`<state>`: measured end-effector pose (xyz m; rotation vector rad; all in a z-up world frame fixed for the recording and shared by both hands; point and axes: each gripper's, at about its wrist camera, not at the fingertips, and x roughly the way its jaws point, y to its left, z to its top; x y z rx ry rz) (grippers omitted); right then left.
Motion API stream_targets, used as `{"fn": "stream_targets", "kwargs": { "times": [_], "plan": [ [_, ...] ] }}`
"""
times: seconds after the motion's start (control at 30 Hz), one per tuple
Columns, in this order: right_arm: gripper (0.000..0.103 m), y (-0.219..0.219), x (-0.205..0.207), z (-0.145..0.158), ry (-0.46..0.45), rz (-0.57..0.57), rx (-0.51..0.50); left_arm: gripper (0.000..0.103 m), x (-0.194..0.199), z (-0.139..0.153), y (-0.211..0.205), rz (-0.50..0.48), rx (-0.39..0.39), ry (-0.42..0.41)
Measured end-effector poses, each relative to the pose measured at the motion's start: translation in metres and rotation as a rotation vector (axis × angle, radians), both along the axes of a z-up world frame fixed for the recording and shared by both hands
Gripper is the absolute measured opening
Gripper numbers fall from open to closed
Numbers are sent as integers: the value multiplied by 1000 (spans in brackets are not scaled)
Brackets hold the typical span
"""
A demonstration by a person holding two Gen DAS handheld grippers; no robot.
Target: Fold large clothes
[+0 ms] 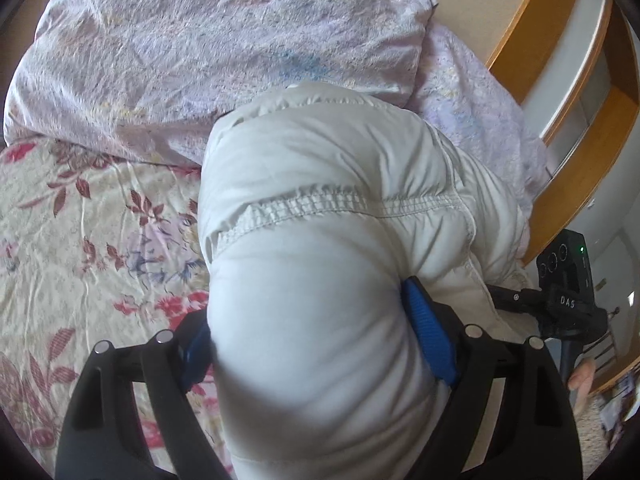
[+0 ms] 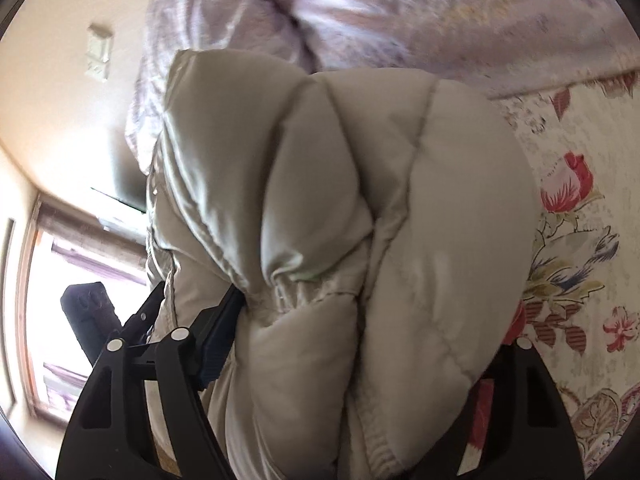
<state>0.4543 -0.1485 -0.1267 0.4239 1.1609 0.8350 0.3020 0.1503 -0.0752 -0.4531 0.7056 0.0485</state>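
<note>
Left wrist view: the left gripper (image 1: 316,344) clamps a thick bunch of white puffer jacket (image 1: 332,208), and the right gripper (image 2: 352,344) pinches another part, apparently lifting it above the floral bed (image 1: 80,216) to fold.

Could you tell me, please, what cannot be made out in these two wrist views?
- Left wrist view: the left gripper fingertips are buried in the puffy white jacket.
- Right wrist view: the right gripper far finger is hidden behind the jacket.
- Both views: the jacket's full shape is cut off; its bulk hides the floral bedsheet beneath.
- Right wrist view: the lilac duvet is blurred.
</note>
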Motion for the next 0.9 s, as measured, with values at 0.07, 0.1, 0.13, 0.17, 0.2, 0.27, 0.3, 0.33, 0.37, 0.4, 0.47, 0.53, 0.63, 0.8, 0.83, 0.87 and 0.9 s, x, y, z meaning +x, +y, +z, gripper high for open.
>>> {"fn": "stream_targets", "kwargs": {
  "times": [0.07, 0.1, 0.13, 0.17, 0.2, 0.27, 0.3, 0.33, 0.37, 0.4, 0.47, 0.53, 0.63, 0.8, 0.83, 0.87, 0.9],
  "plan": [
    [85, -3, -1, -5, 1, -24, -15, 86, 4, -1, -2, 6, 26, 8],
    [86, -2, -1, -6, 1, -32, -21, 88, 6, -1, -2, 11, 26, 16],
    [86, -2, -2, -6, -1, -37, -24, 89, 6, 0, -3, 18, 31, 23],
    [86, -5, -6, -3, -8, -46, -34, 90, 5, 1, -4, 26, 49, 22],
    [86, -7, -10, 0, -17, -54, -44, 91, 4, 3, -5, 34, 76, 19],
    [86, -17, -20, 12, -49, -72, -78, 91, -4, 11, -13, 53, 154, 7],
    [86, -18, -22, 18, -62, -80, -91, 90, -8, 15, -15, 65, 182, 1],
    [86, -24, -28, 27, -94, -95, -117, 90, -15, 21, -17, 83, 218, -11],
    [86, -32, -35, 39, -141, -126, -156, 90, -21, 27, -19, 97, 247, -29],
    [86, -39, -42, 50, -200, -160, -202, 90, -29, 33, -21, 110, 267, -51],
    [86, -51, -56, 74, -329, -231, -274, 90, -36, 44, -22, 124, 292, -78],
    [86, -57, -67, 95, -422, -258, -279, 90, -35, 51, -26, 114, 295, -79],
    [85, -39, -92, 117, -574, -238, -292, 90, -29, 54, -34, 89, 282, -53],
    [55, 26, -102, 120, -787, -169, -458, 90, -15, 49, -49, 61, 358, -2],
    [46, 34, -102, 119, -809, -154, -464, 90, -12, 49, -50, 57, 369, 4],
    [42, 40, -102, 118, -821, -139, -468, 90, -10, 48, -50, 55, 375, 9],
    [41, 45, -103, 118, -827, -129, -473, 90, -8, 47, -50, 53, 376, 13]
  ]
}}
